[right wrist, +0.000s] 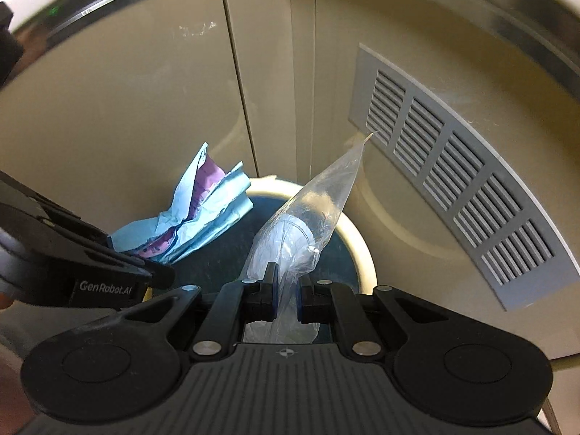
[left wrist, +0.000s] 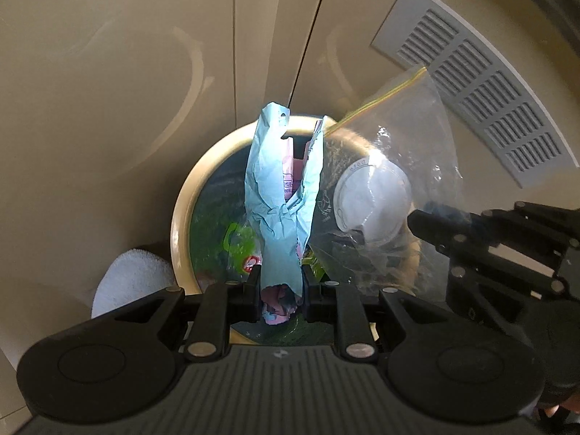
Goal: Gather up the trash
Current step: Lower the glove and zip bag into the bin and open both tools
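Below one grey vent grille [right wrist: 460,195] on the beige cabinet, one cream-rimmed bin [left wrist: 181,214] sits under my two grippers, the left gripper [left wrist: 279,282], marked GenRobot.AI, clamped on one blue wrapper [left wrist: 286,195], the right gripper [right wrist: 286,290] on one clear zip bag [right wrist: 308,214].
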{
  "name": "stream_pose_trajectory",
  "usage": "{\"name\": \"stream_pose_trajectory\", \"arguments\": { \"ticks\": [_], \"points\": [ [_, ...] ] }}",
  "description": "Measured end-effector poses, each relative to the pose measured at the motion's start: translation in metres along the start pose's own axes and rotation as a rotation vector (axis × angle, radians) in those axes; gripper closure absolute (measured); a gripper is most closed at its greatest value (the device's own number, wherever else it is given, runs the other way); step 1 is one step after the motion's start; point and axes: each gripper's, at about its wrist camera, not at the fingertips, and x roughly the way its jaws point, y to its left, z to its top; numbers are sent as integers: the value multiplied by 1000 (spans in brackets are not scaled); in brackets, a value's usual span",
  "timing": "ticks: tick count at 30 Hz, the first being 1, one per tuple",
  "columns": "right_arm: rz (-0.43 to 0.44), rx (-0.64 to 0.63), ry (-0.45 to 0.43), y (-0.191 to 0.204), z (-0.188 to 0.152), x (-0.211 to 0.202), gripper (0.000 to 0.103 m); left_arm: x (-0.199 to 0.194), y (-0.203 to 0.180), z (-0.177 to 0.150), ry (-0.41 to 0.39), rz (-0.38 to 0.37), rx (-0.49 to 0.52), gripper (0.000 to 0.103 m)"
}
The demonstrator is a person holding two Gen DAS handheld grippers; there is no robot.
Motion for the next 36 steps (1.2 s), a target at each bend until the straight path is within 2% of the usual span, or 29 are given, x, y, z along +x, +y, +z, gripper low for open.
{"name": "stream_pose_trajectory", "arguments": {
  "ticks": [8, 13, 14, 16, 17, 18, 19, 20, 24, 29, 34, 36],
  "points": [
    [-6, -2, 49, 4, 7, 21, 93, 27, -3, 7, 54, 39, 6, 80],
    [-5, -11, 64, 7, 13, 25, 93, 28, -3, 11, 63, 38, -4, 79],
    [-2, -9, 67, 8, 14, 26, 92, 27, -3, 11, 59, 38, -4, 75],
    [-2, 0, 77, 8, 16, 29, 91, 24, 2, 12, 52, 33, -9, 55],
    [-3, 5, 84, 4, 16, 30, 89, 22, 3, 13, 46, 34, -15, 33],
    [-5, 12, 93, 4, 17, 31, 84, 23, 3, 11, 36, 47, -23, 19],
    [-13, 25, 94, 2, 20, 33, 81, 23, 3, 11, 28, 86, -29, 15],
    [-21, 35, 96, -3, 21, 31, 73, 27, 3, 9, 25, 103, -29, 11],
    [-31, 55, 90, -7, 23, 30, 55, 25, 10, 8, 45, 84, -50, 7],
    [-11, 49, 56, -9, 25, 10, 49, 5, 10, 2, 15, 71, -44, 7],
    [33, 46, -2, -11, 35, -37, 38, -41, 11, -9, -76, 22, -38, 6],
    [45, 38, -40, -9, 31, -55, 32, -61, 12, -17, -147, 38, -31, 0]
  ]
}}
